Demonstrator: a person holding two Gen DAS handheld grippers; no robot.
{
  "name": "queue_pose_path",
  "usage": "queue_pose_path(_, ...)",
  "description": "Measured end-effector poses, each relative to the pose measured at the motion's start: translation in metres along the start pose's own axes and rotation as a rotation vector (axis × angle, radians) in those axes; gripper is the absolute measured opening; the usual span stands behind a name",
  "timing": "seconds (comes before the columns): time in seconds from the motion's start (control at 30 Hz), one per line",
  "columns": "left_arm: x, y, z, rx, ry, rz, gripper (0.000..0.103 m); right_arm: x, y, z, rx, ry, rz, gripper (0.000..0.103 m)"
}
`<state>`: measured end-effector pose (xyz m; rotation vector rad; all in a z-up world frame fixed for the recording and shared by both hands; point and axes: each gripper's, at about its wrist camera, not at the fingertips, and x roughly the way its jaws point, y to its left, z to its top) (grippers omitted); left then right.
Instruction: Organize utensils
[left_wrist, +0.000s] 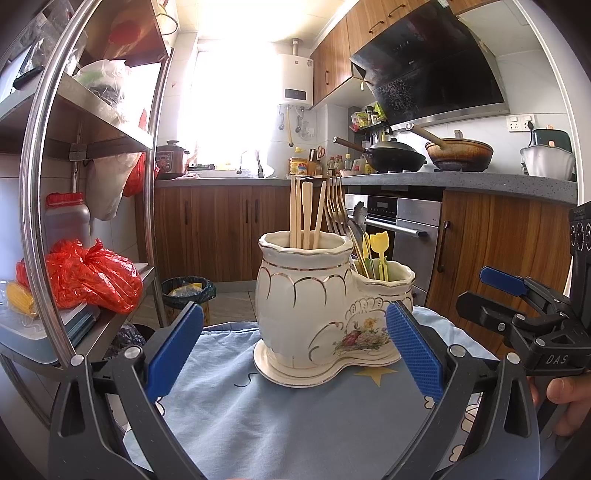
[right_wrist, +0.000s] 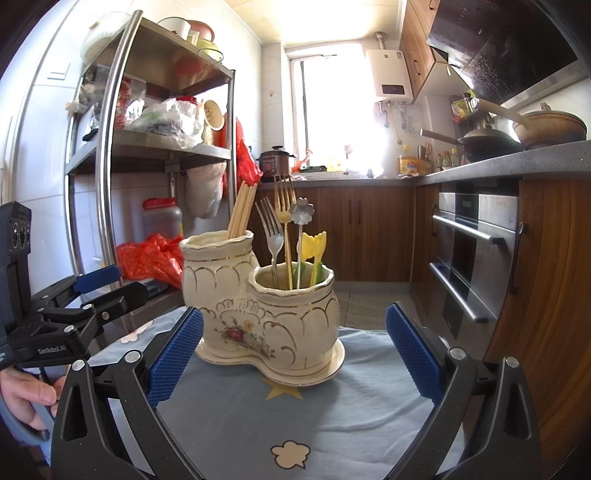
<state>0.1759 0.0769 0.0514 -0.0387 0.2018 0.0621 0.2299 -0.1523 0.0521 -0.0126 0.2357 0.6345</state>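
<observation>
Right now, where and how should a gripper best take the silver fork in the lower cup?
Probably grip the silver fork on its bare neck just below the tines, coming from above. It stands nearly upright in the ceramic holder, handle hidden inside, with other utensils close beside it.
</observation>
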Motion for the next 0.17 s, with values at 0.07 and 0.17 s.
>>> queue_pose_path(0.07, -0.0002, -0.0007, 0.0000, 0.001, 0.000, 0.000, 0.098, 0.0003, 0.0002, 0.0000, -0.001, 0.000, 0.000, 0.098)
queue_pose_path(0.17, 0.0000, -0.0004, 0.0001, 0.000, 0.001, 0.000, 0.098, 0.0002, 0.0000, 0.0000, 0.000, 0.001, 0.000, 0.098)
